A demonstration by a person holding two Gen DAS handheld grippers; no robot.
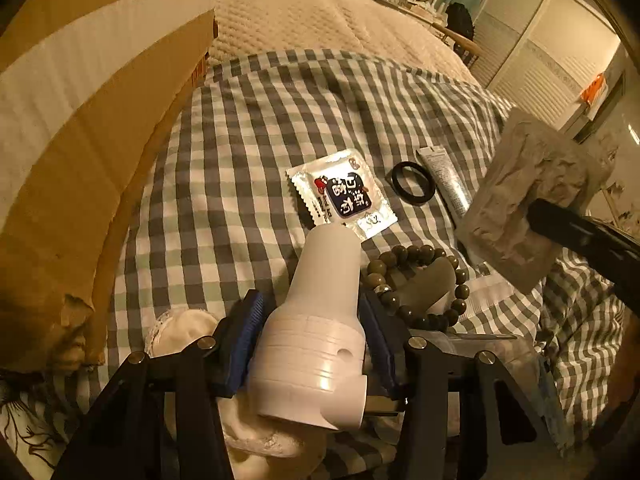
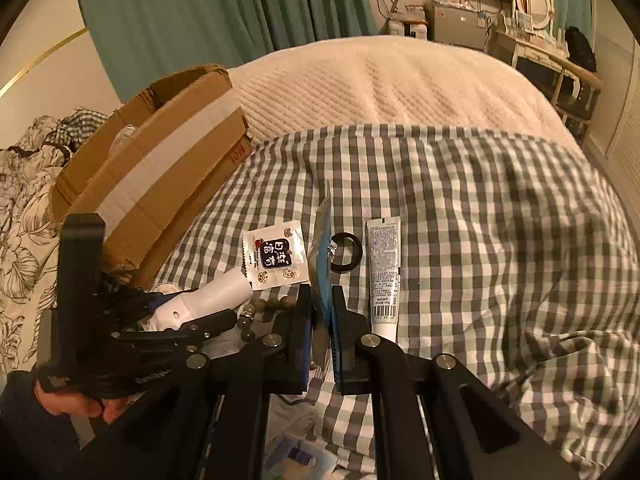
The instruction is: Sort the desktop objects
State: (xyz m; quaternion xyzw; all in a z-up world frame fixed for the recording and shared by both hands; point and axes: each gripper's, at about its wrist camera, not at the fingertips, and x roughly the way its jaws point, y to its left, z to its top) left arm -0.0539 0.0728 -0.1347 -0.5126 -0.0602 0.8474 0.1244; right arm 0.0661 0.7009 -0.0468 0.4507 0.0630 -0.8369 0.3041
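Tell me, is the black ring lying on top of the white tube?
No. In the right wrist view the black ring lies flat on the checked cloth beside the white tube, with a strip of cloth showing between them.

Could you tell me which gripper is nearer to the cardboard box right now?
Left. The left gripper sits beside the cardboard box; the right gripper is farther away, across the checked cloth.

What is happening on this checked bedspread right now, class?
A person is sorting small items with two handheld grippers. The left gripper is shut on a white plastic bottle. The right gripper is shut on a flat foil packet, held up off the grey-and-white checked bedspread. A black rubber ring, a white squeeze tube, a silver snack sachet and an open brown cardboard box lie there.
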